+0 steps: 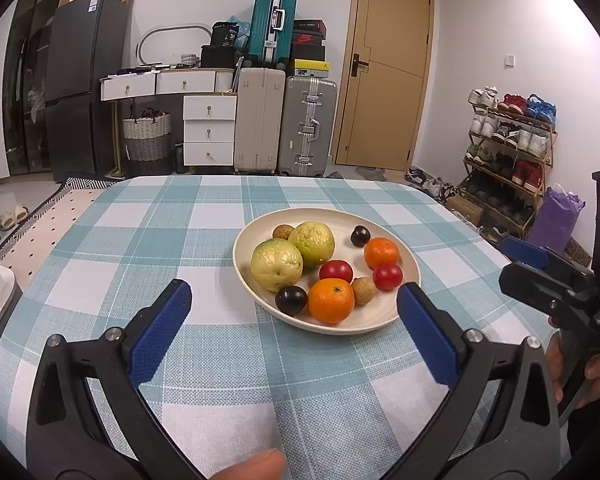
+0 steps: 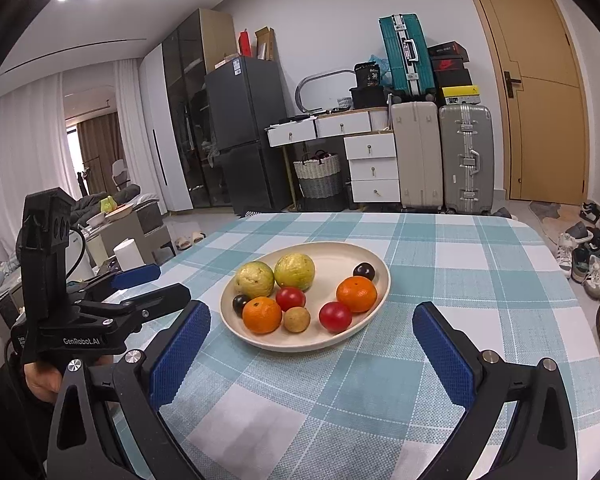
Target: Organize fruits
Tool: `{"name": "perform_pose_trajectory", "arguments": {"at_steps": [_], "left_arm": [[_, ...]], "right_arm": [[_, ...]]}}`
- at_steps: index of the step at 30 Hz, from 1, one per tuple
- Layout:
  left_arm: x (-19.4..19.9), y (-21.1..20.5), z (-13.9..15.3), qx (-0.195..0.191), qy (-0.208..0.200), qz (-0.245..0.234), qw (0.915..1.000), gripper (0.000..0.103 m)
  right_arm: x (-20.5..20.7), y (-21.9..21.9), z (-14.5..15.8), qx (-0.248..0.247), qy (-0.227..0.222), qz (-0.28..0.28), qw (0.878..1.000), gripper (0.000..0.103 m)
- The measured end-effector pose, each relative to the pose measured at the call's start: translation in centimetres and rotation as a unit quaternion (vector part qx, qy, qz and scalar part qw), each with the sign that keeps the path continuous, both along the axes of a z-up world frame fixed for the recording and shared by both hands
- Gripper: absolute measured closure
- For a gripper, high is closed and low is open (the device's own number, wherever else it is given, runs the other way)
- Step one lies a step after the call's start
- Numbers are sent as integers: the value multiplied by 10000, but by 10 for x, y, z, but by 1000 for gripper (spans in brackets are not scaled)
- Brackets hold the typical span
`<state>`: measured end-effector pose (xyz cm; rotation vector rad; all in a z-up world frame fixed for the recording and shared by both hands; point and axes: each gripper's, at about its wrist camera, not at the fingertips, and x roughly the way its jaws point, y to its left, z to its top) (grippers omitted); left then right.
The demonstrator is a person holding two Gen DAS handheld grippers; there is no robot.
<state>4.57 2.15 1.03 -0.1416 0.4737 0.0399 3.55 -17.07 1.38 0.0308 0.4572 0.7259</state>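
Note:
A cream plate sits mid-table and holds two green guavas, two oranges, two red tomatoes, two dark plums and two small brown longans. My left gripper is open just short of the plate's near rim, nothing between its blue pads. My right gripper is open too, close before the plate and empty. The left gripper also shows at the left of the right wrist view.
A teal-and-white checked cloth covers the table. Behind it stand suitcases, white drawers, a dark fridge and a door. A shoe rack is at the right. A hand holds the right gripper.

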Motion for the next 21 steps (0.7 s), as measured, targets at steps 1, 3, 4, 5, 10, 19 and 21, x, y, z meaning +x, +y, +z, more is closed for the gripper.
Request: {"name": "perform_pose_trajectory", "arguments": {"at_steps": [1, 3, 4, 5, 10, 19, 21], "left_arm": [[0, 0, 0, -6, -3, -4, 10000, 0], [0, 0, -1, -10, -3, -11, 10000, 0], [0, 0, -1, -10, -1, -8, 10000, 0], [0, 0, -1, -12, 3, -9, 10000, 0], [1, 0, -1, -9, 9, -11, 10000, 0], [1, 0, -1, -11, 11, -21, 10000, 0], [1, 0, -1, -11, 11, -15, 10000, 0]], "right_arm": [[0, 1, 0, -27, -1, 13, 10000, 0], [-1, 3, 0, -73, -25, 19, 10000, 0], [-2, 4, 0, -81, -34, 32, 10000, 0], [-2, 4, 0, -89, -38, 43, 9999, 0], [-2, 5, 0, -99, -35, 37, 9999, 0], [-2, 5, 0, -90, -28, 38, 9999, 0], [-2, 5, -1, -91, -24, 36, 9999, 0]]}}
